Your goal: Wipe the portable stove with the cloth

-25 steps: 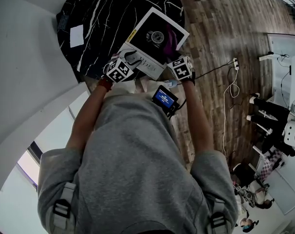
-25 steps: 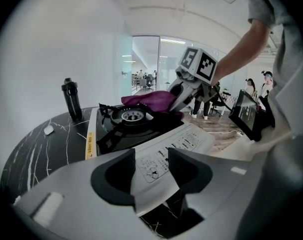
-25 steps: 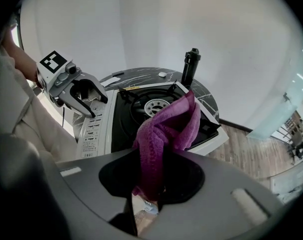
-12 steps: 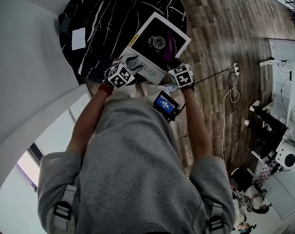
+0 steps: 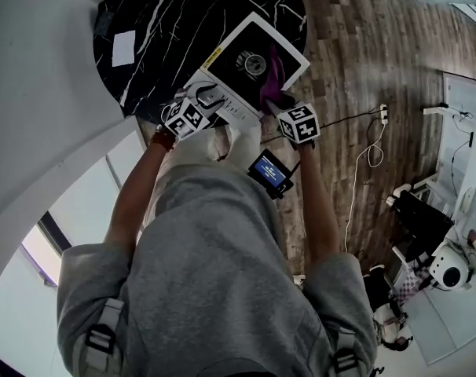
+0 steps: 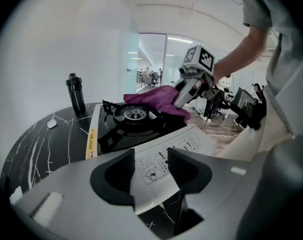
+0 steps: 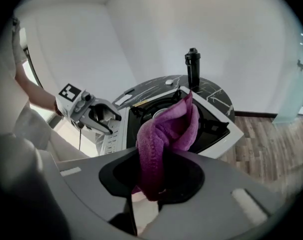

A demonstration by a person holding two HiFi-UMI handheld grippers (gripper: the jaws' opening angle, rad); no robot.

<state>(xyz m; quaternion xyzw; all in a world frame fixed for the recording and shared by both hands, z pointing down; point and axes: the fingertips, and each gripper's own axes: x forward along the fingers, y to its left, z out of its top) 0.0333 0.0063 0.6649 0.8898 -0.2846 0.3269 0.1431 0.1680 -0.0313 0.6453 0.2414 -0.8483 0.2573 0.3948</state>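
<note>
Purple cloth [image 7: 166, 129] clamped in right gripper [image 7: 151, 176], over portable stove [image 6: 141, 134]; left gripper [image 6: 150, 170] jaws just closing, pinching stove's front edge.

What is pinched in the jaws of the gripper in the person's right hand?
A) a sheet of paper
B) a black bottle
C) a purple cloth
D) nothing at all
C: the right gripper view shows the purple cloth clamped between the jaws of the right gripper, held above the stove.
</note>
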